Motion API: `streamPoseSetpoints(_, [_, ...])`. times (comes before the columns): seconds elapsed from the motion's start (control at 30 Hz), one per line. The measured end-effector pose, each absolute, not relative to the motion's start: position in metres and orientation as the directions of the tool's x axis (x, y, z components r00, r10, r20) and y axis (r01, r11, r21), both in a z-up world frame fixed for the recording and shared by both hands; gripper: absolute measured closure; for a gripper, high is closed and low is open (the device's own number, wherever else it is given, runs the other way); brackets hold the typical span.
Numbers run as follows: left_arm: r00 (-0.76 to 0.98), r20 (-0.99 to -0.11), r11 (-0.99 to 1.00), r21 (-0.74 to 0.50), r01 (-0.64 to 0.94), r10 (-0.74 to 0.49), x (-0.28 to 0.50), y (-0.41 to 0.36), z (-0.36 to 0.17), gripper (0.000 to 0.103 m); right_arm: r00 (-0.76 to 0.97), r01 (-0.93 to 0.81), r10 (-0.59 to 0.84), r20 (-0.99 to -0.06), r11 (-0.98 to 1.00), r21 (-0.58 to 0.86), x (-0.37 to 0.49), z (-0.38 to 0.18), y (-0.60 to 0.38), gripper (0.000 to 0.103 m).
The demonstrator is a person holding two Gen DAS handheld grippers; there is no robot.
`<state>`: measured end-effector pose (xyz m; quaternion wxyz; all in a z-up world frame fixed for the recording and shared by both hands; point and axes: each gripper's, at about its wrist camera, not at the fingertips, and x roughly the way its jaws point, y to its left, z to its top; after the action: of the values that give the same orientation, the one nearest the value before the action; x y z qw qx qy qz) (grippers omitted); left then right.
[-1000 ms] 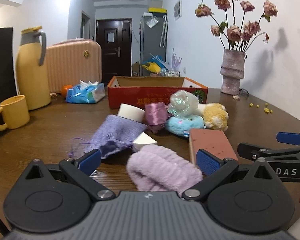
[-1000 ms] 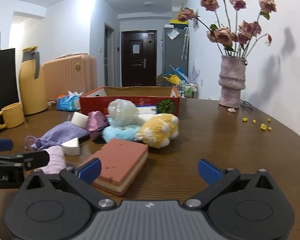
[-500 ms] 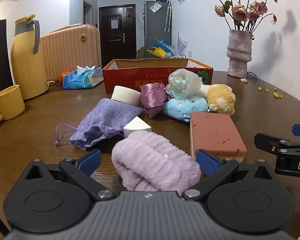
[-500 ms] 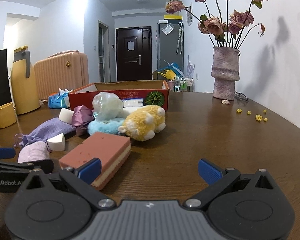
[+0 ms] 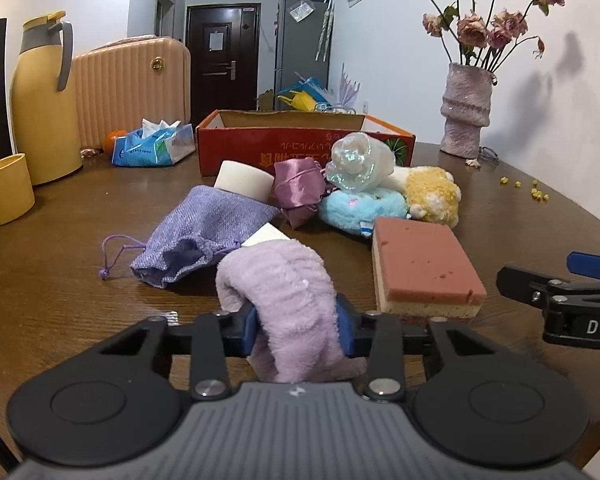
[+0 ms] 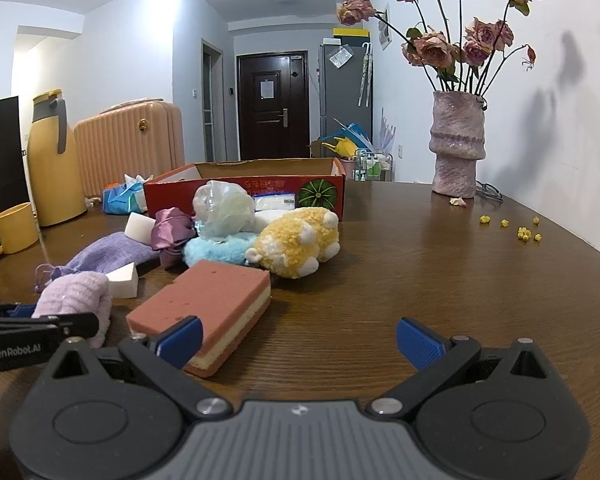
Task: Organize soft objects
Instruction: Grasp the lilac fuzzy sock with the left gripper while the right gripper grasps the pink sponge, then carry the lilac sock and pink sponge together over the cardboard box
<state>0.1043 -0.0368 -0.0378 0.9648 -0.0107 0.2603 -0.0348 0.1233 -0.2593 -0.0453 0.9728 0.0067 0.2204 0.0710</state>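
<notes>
A fluffy lilac cloth (image 5: 284, 292) lies on the brown table, and my left gripper (image 5: 298, 330) is closing on it, its blue pads squeezing the cloth from both sides. The same lilac cloth (image 6: 76, 296) shows at the left of the right wrist view. A pink-and-cream sponge (image 5: 420, 268) lies just right of it. My right gripper (image 6: 298, 340) stands open above the table, the sponge (image 6: 208, 304) by its left finger, nothing between its jaws. Behind lie a purple drawstring pouch (image 5: 204, 236), a satin pouch (image 5: 300, 188), a blue plush (image 5: 360, 208) and a yellow plush (image 5: 432, 196).
An open red cardboard box (image 5: 300, 140) stands behind the pile. A yellow jug (image 5: 44, 96), yellow mug (image 5: 4, 188) and tissue pack (image 5: 152, 146) stand at the left. A vase of dried roses (image 5: 466, 116) is at the far right, with yellow bits (image 6: 520, 230) scattered near it.
My left gripper's jaws have come together from wide open onto the lilac cloth, bunching it up between the pads. The right gripper has stayed open.
</notes>
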Motion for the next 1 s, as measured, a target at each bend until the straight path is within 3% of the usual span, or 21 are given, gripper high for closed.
streamPoseSetpoints(0.2, [0.877, -0.474, 0.997, -0.043, 0.069, -0.081, 0.099, -0.030, -0.032, 0.080, 0.890, -0.154, 0.153, -0.431, 0.988, 0.033, 0.124, -0.043, -0.250, 0.000])
streamPoseSetpoints(0.6, [0.920, -0.386, 0.997, -0.053, 0.057, -0.073, 0.079, -0.006, -0.015, 0.081, 0.880, -0.196, 0.166, -0.445, 0.980, -0.021, 0.137, -0.035, -0.214, 0.000])
streamPoseSetpoints(1.0, [0.933, -0.354, 0.997, -0.071, 0.037, -0.060, 0.078, 0.018, -0.008, 0.081, 0.833, -0.201, 0.154, -0.531, 0.979, -0.031, 0.172, -0.039, -0.180, 0.000])
